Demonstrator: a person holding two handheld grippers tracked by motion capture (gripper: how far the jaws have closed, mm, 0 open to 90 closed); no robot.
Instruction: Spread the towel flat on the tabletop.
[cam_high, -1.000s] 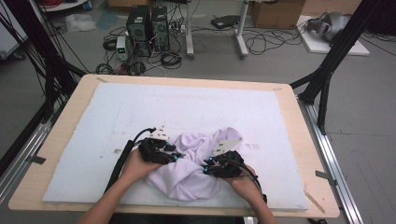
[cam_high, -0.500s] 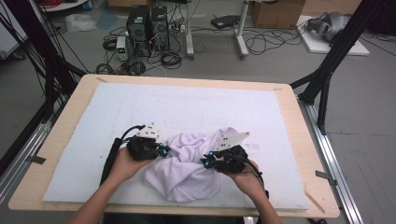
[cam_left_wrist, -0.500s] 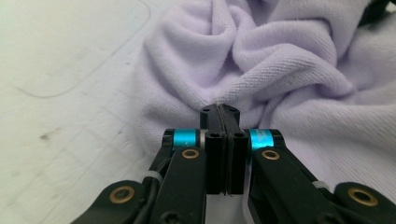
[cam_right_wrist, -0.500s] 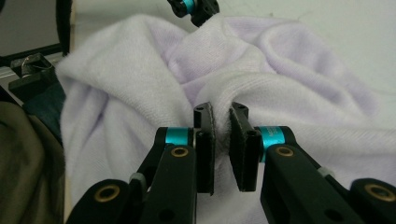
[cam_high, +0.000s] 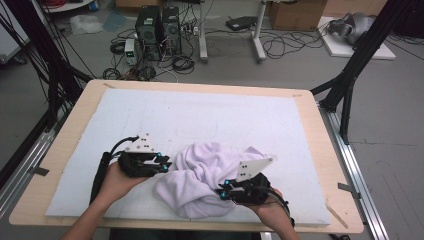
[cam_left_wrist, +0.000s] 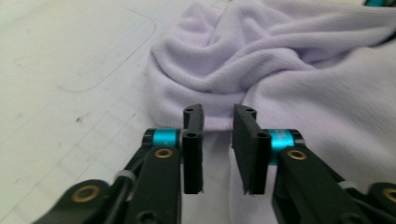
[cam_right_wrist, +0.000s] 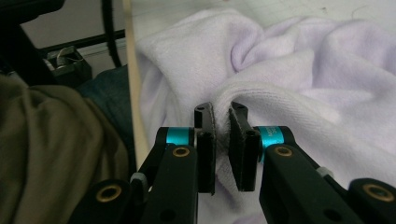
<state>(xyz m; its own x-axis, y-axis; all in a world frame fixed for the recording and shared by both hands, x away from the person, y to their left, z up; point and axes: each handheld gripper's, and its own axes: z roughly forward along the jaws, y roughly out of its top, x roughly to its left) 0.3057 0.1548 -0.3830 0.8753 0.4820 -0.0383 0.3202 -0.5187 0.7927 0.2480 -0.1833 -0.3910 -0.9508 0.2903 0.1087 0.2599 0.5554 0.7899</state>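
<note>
A crumpled lavender towel (cam_high: 207, 177) lies bunched on the white mat (cam_high: 210, 117), toward the 6 o'clock edge of the table (cam_high: 70, 125). The right gripper (cam_right_wrist: 221, 122) has its jaws clamped narrow on a thick rolled hem at the towel's 4 o'clock side. The left gripper (cam_left_wrist: 218, 122), at the towel's 9 o'clock side, has just been opening: its jaws stand a little apart, the hem lying just beyond their tips, nothing pinched.

The step in hand looks like finding 2 edges to spread the towel flat. Next, the left gripper likely needs to push forward onto that hem and close, then both hands draw apart toward 3 and 9 o'clock.
</note>
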